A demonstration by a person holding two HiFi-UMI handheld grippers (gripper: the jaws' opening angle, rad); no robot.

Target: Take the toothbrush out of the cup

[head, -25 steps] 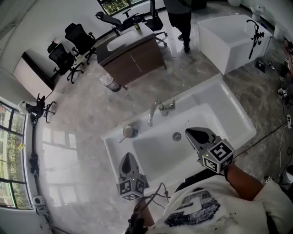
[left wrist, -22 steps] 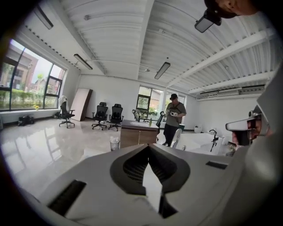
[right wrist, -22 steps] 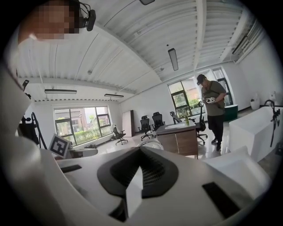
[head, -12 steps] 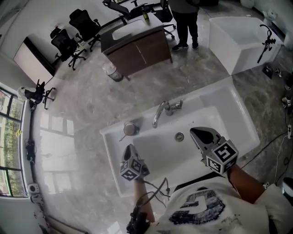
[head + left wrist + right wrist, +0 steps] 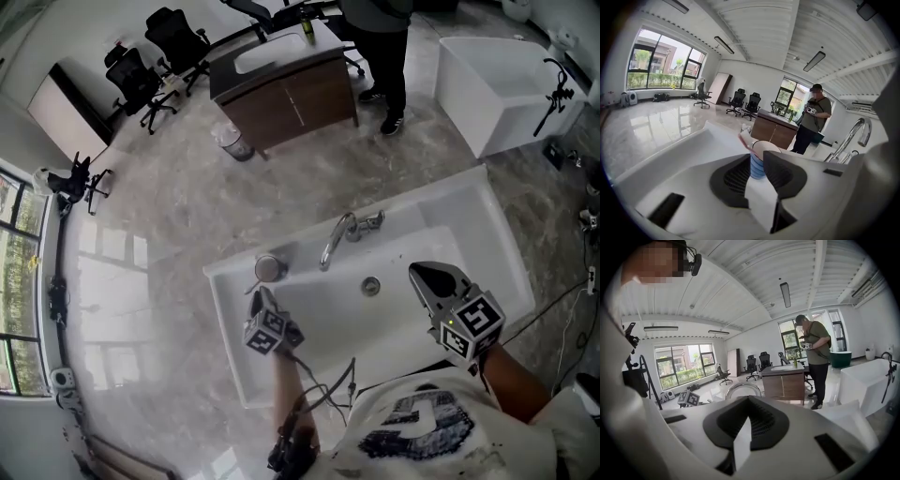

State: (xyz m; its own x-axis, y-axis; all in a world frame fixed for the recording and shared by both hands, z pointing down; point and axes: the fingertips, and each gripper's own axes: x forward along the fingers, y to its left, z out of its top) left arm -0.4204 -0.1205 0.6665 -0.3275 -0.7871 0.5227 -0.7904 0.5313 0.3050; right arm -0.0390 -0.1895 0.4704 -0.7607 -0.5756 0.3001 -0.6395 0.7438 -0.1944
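Cup (image 5: 269, 268) sits on the back rim of the white sink (image 5: 228, 323), left of the faucet (image 5: 339, 236). The toothbrush (image 5: 743, 135) is in the cup and its top leans left in the left gripper view. Left gripper (image 5: 257, 300) is over the left end of the basin with its tip pointing at the cup and just short of it in the head view. Its jaws are spread, and the cup's blue-striped side shows in the gap between the pads. Can't tell whether either pad touches the cup. Right gripper (image 5: 427, 275) is over the right side of the basin, well apart from the cup, right of the drain (image 5: 371, 286). Its jaws are pressed together with nothing between them. Behind the sink: a person (image 5: 380, 37) stands beside a brown cabinet (image 5: 295, 98), and a white tub (image 5: 492, 80) is to the right.
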